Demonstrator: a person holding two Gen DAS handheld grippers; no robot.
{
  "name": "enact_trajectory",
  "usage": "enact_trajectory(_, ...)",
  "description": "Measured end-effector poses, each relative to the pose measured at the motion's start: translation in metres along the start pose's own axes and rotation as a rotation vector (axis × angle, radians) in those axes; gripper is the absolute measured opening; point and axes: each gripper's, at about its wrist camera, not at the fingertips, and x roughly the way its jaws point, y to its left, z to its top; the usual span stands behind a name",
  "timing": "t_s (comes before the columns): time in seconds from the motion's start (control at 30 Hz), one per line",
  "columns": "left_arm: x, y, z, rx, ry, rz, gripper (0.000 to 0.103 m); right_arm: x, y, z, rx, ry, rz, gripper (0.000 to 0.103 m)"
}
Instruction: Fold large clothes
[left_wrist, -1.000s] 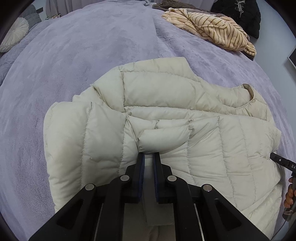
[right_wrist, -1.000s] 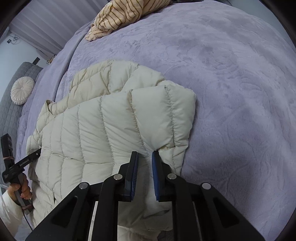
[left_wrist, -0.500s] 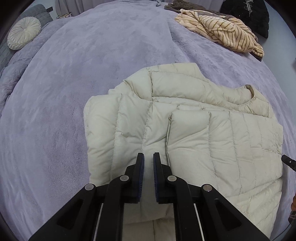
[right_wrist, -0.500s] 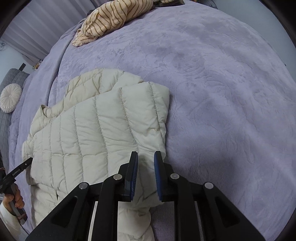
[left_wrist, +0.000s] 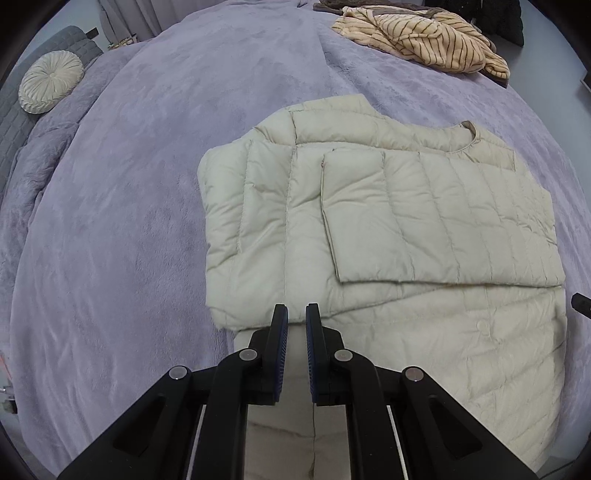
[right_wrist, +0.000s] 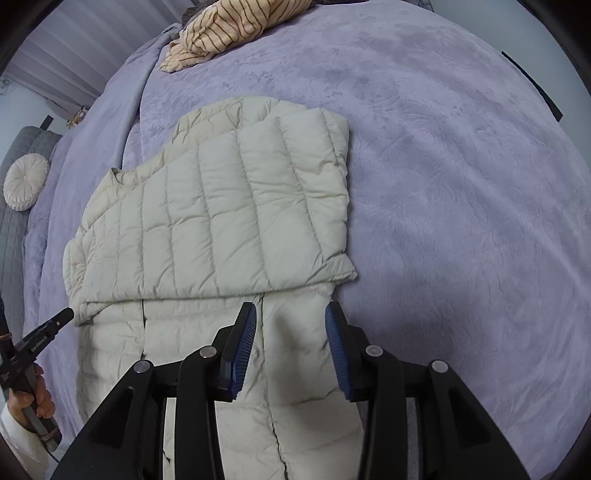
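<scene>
Cream quilted puffer jacket (left_wrist: 388, 236) lies flat on the lilac plush bedspread (left_wrist: 129, 221), both sleeves folded across the chest. Far left, a round pleated cushion (left_wrist: 50, 85) rests against grey upholstery. Left gripper (left_wrist: 295, 325) hovers over the jacket's left edge, jaws nearly together with a thin gap, pinching nothing. Right gripper (right_wrist: 290, 332) sits over the lower hem area, jaws spread wide, empty. Striped tan garment (left_wrist: 424, 40) is heaped well apart at the far edge.
</scene>
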Motion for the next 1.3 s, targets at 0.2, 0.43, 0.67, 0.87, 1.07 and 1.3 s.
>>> enact_trajectory(0.2,-0.016,0.005,-0.026,-0.003,0.01,0.0,0.017,-0.022,0.015,-0.025,0.002,0.0,0.01,0.052)
enact_trajectory(0.43,-0.034,0.014,-0.047,-0.036,0.005,0.043,0.102,-0.039,0.032,-0.051,-0.002,0.017,0.032,0.06)
enact_trajectory(0.67,-0.049,0.014,-0.062,-0.01,0.029,0.037,0.102,-0.053,0.043,-0.072,-0.013,0.023,0.036,0.08)
enact_trajectory(0.87,-0.06,0.019,-0.076,-0.008,0.05,0.02,0.102,-0.064,0.045,-0.086,-0.01,0.025,0.029,0.089)
enact_trajectory(1.07,-0.061,0.022,-0.087,0.019,0.074,0.019,0.102,-0.076,0.043,-0.098,-0.002,-0.001,0.065,0.089)
enact_trajectory(1.3,-0.062,0.029,-0.1,0.051,0.075,0.049,0.102,-0.081,0.033,-0.107,0.027,0.011,0.055,0.089)
